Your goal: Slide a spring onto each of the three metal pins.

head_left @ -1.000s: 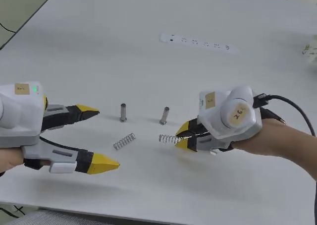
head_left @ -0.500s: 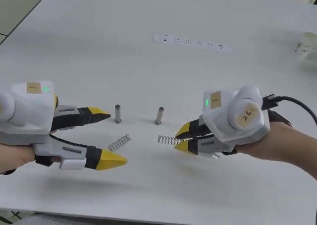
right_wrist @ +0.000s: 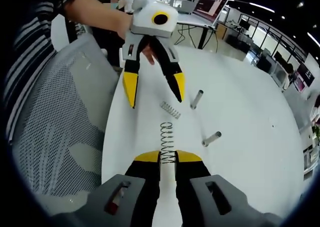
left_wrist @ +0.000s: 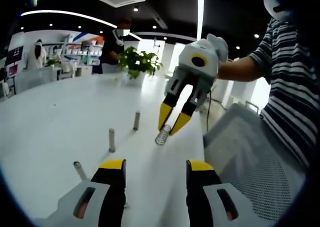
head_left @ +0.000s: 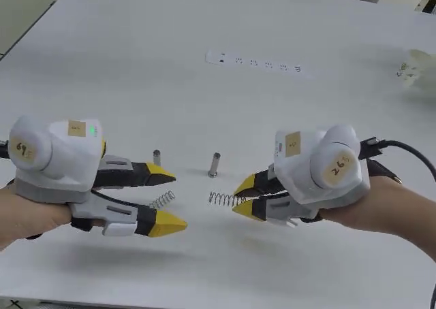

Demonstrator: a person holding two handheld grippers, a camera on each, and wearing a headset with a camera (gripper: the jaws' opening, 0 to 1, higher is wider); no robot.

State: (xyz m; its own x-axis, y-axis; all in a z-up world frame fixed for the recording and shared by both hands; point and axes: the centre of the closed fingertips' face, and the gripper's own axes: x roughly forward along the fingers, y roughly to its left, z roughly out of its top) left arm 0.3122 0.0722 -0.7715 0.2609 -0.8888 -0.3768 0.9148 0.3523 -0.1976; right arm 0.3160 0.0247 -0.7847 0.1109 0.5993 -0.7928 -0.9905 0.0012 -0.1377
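Observation:
Two upright metal pins (head_left: 157, 158) (head_left: 214, 165) stand on the white table (head_left: 204, 98). My right gripper (head_left: 237, 199) is shut on one end of a spring (head_left: 221, 199), which sticks out level toward the left, just in front of the right-hand pin. A loose spring (head_left: 161, 200) lies on the table between the open jaws of my left gripper (head_left: 172, 200). The left gripper view shows three pins in a row (left_wrist: 136, 120) (left_wrist: 112, 139) (left_wrist: 80, 170), with the held spring (left_wrist: 162, 134) beyond my open left gripper (left_wrist: 156, 165). In the right gripper view the held spring (right_wrist: 167, 139) points toward the loose spring (right_wrist: 170, 109).
A white power strip (head_left: 262, 62) lies further back on the table. A crumpled pale object (head_left: 415, 69) sits at the far right edge. A mesh office chair (right_wrist: 65, 137) stands on the near side of the table. A cable (head_left: 409, 152) trails from the right gripper.
My left gripper has moved right and forward, so its open jaws now straddle the loose spring. The right gripper has kept the spring near the right-hand pin. The head camera has shifted.

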